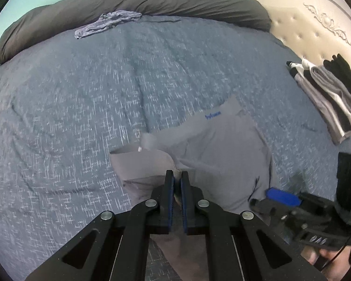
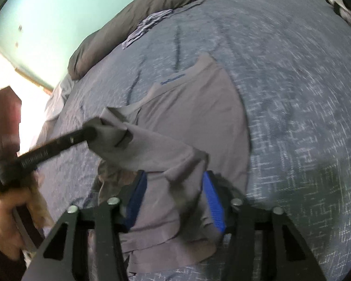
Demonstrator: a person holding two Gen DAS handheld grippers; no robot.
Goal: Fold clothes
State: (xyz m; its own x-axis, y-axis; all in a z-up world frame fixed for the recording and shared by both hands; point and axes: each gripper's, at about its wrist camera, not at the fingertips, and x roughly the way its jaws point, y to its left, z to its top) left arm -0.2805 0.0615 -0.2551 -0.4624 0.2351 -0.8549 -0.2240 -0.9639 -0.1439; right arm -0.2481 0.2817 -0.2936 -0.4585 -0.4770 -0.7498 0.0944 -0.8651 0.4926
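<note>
Now left gripper (image 1: 177, 175) is clamped on the grey shorts (image 1: 213, 140); right gripper (image 2: 174, 182) straddles them half-open on the bed (image 1: 82, 117).

A wide bed (image 1: 105, 98) filled the room ahead of the fingers, covered in a blue-grey quilt flecked with white. At its far edge, well beyond the fingers, a long dark grey bolster (image 1: 133, 2) lay rolled along the bed's edge against a mint-green wall (image 2: 65, 11). To the right of the left fingers rose a cream tufted headboard (image 1: 316, 23) with carved scrollwork, and far to the left of the right fingers strong white light glared in below the wall (image 2: 23, 79).
</note>
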